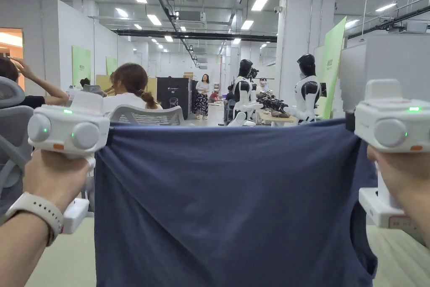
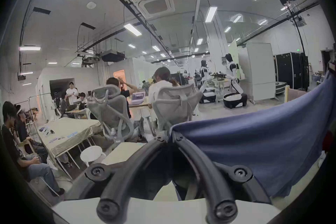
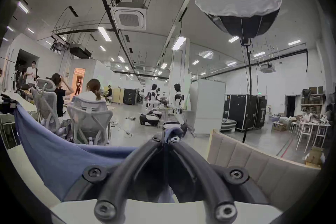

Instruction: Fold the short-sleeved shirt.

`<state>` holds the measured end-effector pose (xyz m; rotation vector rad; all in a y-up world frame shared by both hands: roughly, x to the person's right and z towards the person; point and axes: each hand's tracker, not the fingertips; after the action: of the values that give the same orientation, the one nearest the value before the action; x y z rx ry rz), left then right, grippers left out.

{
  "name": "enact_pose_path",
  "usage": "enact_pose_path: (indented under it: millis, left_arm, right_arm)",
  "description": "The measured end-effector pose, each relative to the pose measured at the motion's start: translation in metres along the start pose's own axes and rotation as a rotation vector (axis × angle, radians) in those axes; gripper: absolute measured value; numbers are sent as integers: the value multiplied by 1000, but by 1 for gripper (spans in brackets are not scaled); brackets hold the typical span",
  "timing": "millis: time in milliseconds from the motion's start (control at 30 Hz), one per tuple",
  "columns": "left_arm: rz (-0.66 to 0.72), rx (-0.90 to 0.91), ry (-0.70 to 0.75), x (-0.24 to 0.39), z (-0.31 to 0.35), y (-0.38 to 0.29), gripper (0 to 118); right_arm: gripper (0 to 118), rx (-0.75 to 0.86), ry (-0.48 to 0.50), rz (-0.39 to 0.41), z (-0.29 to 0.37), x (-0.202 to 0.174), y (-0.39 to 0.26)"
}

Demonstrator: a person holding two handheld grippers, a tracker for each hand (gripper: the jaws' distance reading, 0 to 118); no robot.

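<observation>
Navy short-sleeved shirt (image 1: 226, 204) hung in mid-air, stretched flat between both hands and blocking most of the lower head view. Top edge ran roughly level, sagging slightly in the middle; the fabric dropped out of frame at the bottom. Pale counter (image 3: 23, 160) sat below the cloth in the right gripper view; couldn't tell whether the hem touched it.

Two grey mesh office chairs (image 2: 174, 106) stood just beyond the shirt, people seated in them facing away. Two white-and-black humanoid robots (image 1: 308, 90) stood further back at a table. A softbox light (image 3: 238, 6) on a stand hung high on the right.

Left hand-held gripper (image 2: 168, 137): jaws closed tight on the shirt's upper left corner, cloth running off to the right from the tips. Right hand-held gripper (image 3: 168, 136): jaws closed on the upper right corner, a small bunch of fabric poking out past the tips. Left wrist wore a white watch (image 1: 35, 212).
</observation>
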<state>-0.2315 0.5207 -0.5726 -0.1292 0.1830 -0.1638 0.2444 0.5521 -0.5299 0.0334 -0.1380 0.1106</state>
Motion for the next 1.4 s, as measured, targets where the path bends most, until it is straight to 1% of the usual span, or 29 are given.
enact_pose_path:
  millis: [167,233,333,533,600,633,667,733,767,833,900,967,1067,1133,1200,1233,1267,1300,1333,1367,1400]
  left_arm:
    - [3,-95,-17,16,-8,-71,1]
    - [-2,-118,-28,18,-6,-91,1]
    - [12,-134,-44,16,8,-108,1]
    - [19,-191,-94,7,57,-143,1]
    - [20,-212,-113,3,80,-160,1]
    - [28,-224,-125,0,96,-172,1]
    - [22,-233,-140,-3,109,-184,1]
    - [-2,-272,-148,-7,143,-215,1]
    - [-9,-293,-161,-8,157,-231,1]
    - [7,-361,-175,-13,187,-270,2]
    - [-20,-434,-193,-13,211,-310,2]
    - [7,-495,-192,-14,230,-349,2]
    - [46,-600,-192,-14,245,-398,2]
    - [36,-626,-187,-12,247,-421,2]
    - [52,-626,-180,-12,249,-427,4]
    - [54,-615,-178,-13,248,-427,12]
    - [43,-604,-171,-11,250,-424,27]
    - [12,-577,-160,-8,254,-418,62]
    - [-8,-541,-164,-5,259,-411,87]
    - [-18,-512,-172,-1,264,-405,101]
    - [-24,-480,-186,3,269,-397,101]
  right_arm:
    - [2,-115,22,-24,-6,4,-71]
    - [2,-118,24,-33,-9,10,-87]
    - [2,-125,37,-16,4,13,-101]
    - [2,-156,74,18,67,16,-129]
    - [2,-181,89,9,92,21,-146]
    - [2,-209,104,-19,113,20,-160]
    - [2,-220,108,-31,124,21,-170]
    - [2,-252,112,7,155,22,-202]
    - [2,-283,122,32,171,18,-218]
    - [2,-347,144,106,199,15,-256]
    - [2,-447,183,183,224,10,-293]
    - [2,-565,244,156,244,9,-332]
    - [2,-745,273,107,262,7,-390]
    - [2,-810,260,95,268,3,-417]
    - [3,-819,254,84,271,5,-426]
    - [8,-824,255,62,272,6,-426]
    - [25,-824,261,45,273,5,-423]
    - [66,-819,255,51,276,5,-415]
    - [93,-812,252,54,278,2,-407]
    - [107,-807,261,50,279,0,-398]
    - [108,-781,298,26,282,-5,-388]
